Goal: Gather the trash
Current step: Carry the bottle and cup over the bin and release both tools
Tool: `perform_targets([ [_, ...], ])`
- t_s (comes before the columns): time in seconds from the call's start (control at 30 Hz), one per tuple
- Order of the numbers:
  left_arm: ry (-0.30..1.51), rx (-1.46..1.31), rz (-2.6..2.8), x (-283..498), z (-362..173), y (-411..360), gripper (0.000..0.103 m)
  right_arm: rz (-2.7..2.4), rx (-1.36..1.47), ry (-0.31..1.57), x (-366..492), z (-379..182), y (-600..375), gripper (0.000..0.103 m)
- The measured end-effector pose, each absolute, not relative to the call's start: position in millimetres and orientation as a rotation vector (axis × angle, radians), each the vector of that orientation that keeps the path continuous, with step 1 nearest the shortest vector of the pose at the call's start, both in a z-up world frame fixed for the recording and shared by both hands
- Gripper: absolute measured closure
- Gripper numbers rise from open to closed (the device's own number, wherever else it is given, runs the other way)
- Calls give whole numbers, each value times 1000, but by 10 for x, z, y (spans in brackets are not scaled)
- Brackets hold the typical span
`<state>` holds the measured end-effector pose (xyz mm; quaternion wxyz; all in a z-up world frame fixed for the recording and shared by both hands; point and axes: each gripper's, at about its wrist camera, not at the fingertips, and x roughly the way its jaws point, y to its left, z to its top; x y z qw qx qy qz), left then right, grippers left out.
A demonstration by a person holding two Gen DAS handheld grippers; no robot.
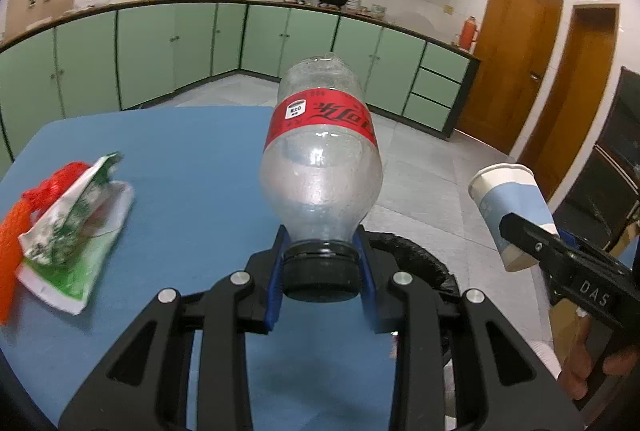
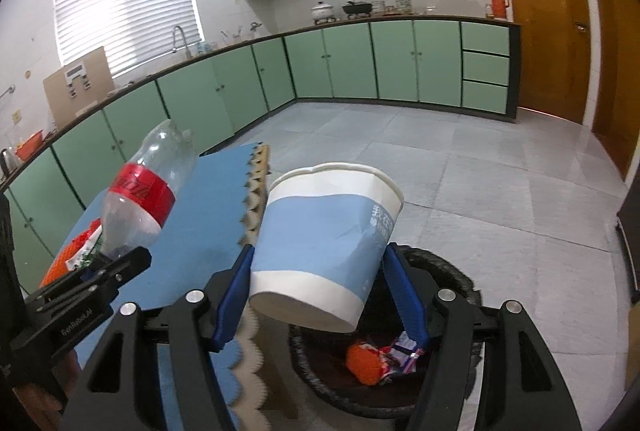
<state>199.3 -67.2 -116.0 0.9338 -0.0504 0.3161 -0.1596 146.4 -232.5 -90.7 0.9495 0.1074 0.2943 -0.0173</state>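
Trash is partly gathered. In the right wrist view a black bin on the floor beside the blue table already holds an orange lump and some crumpled wrappers. Two more pieces are in the air: a clear plastic bottle with a red label and a blue-and-white paper cup.

The left gripper pinches the bottle at its black cap, a blue pad pressed against each side, so the body sticks out away from the jaws, bottom end farthest, above the table's right edge. The right gripper clamps the cup across its lower wall, near the base; the cup leans, mouth up and away, directly above the bin's opening.

Left to collect: on the far left of the table lie a torn green-and-white packet and, touching it, an orange net bag.

My judgement is that the task is around midway: the cup looks ready to drop, the bottle needs to shift right over the bin, and the two table items still need another trip.
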Motion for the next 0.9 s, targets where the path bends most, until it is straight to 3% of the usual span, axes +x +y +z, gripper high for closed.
perform_targets([
  [0.77,765,-14,-482,2579,-1666,-1848,73,-142,273,678,1722,-1386,-3224,38],
  [0.9,792,15,-503,2637,-1764,-1993,69,-144,282,714,1801,-1525,-3317,34],
])
